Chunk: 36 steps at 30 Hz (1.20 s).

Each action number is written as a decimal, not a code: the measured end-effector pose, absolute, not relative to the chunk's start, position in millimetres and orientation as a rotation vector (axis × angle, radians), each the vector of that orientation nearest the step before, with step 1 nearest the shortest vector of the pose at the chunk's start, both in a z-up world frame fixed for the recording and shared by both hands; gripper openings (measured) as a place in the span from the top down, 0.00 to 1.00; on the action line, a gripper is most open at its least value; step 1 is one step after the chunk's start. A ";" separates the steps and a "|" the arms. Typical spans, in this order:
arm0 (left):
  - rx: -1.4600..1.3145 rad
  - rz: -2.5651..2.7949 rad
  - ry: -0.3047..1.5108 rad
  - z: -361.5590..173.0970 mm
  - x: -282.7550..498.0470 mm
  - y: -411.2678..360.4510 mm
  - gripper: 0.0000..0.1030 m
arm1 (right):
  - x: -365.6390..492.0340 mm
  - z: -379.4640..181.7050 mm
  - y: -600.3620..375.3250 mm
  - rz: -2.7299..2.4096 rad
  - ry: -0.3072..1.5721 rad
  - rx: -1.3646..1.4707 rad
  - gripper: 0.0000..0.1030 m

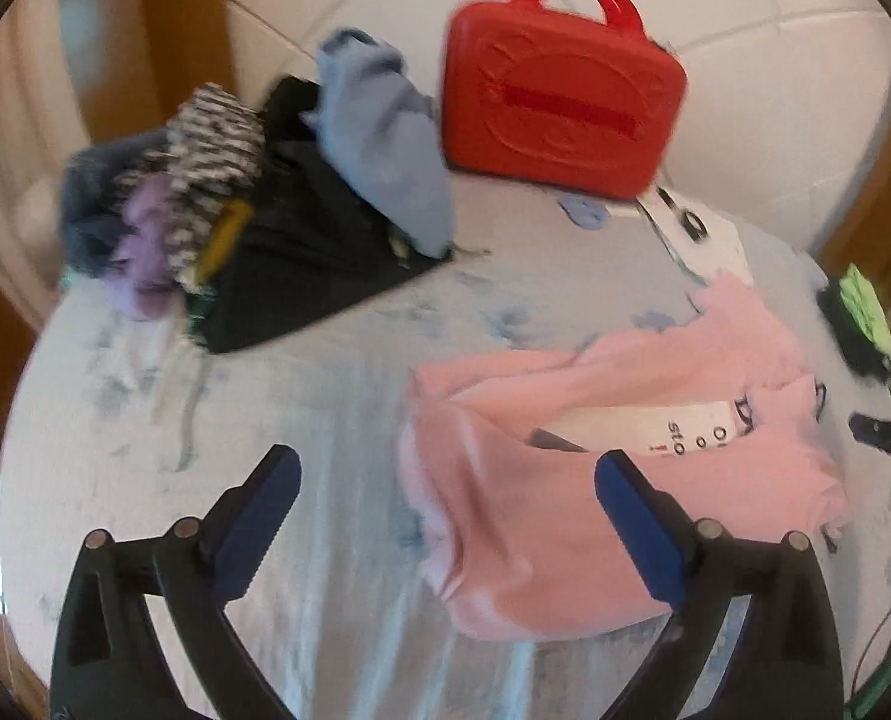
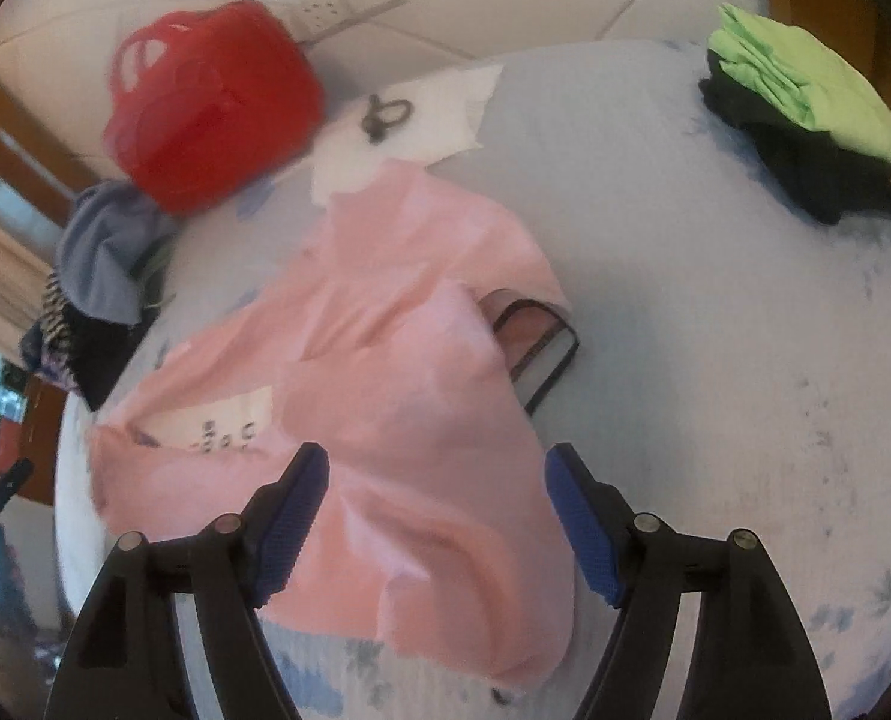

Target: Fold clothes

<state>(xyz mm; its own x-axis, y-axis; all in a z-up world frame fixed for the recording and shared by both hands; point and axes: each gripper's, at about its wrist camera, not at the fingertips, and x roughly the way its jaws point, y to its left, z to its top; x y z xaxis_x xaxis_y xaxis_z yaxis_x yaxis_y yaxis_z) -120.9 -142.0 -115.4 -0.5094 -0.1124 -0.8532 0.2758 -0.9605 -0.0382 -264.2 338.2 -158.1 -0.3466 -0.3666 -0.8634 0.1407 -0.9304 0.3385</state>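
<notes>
A pink shirt with a white printed panel lies partly folded on the pale blue floral cloth. It also shows in the right wrist view. My left gripper is open and empty, above the cloth at the shirt's left edge; its right finger overlaps the shirt. My right gripper is open and empty, with the shirt's near part between its fingers below it. The tip of the right gripper shows at the right edge of the left wrist view.
A heap of unfolded clothes lies at the far left. A red plastic case stands at the back. Folded green and black clothes are stacked at the far right. A white paper with a small dark object lies behind the shirt.
</notes>
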 end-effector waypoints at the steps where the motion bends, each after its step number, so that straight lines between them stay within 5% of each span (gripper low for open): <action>1: 1.444 -2.530 0.245 -122.9 -126.6 -140.8 0.09 | -267.5 -160.5 337.5 -2.329 -0.304 1.583 0.27; 6: 1.581 -2.489 0.225 -160.0 -155.0 -134.8 0.32 | -286.3 -170.2 317.2 -2.364 -0.166 1.610 0.27; 9: 1.672 -2.459 0.258 -184.3 -164.7 -134.1 0.35 | -304.8 -178.1 304.7 -2.398 -0.099 1.614 0.27; 13: 1.745 -2.412 0.287 -202.4 -168.6 -131.9 0.85 | -332.0 -202.1 296.7 -2.382 -0.088 1.669 0.29; 14: 1.736 -2.414 0.285 -200.4 -167.0 -130.7 0.88 | -332.9 -204.2 294.8 -2.386 -0.055 1.683 0.45; 15: 1.721 -2.421 0.273 -196.5 -164.8 -129.1 0.89 | -332.8 -204.9 292.9 -2.398 -0.011 1.691 0.92; 24: 1.438 -2.611 0.202 -115.7 -89.9 -93.4 0.92 | -222.9 -117.6 354.8 -2.341 -0.252 1.368 0.97; 36: 1.441 -2.484 0.212 -128.1 50.7 -60.5 0.92 | -47.5 -95.4 445.3 -2.112 -0.271 1.353 0.97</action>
<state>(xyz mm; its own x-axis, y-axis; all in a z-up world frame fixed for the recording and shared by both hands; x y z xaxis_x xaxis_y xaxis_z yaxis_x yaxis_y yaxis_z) 50.7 -60.5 -128.1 -0.4733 -0.1513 -0.8678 0.2962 -0.9551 0.0050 -47.5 445.3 -95.4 -0.2923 -0.5900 -0.7526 0.3811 -0.7937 0.4742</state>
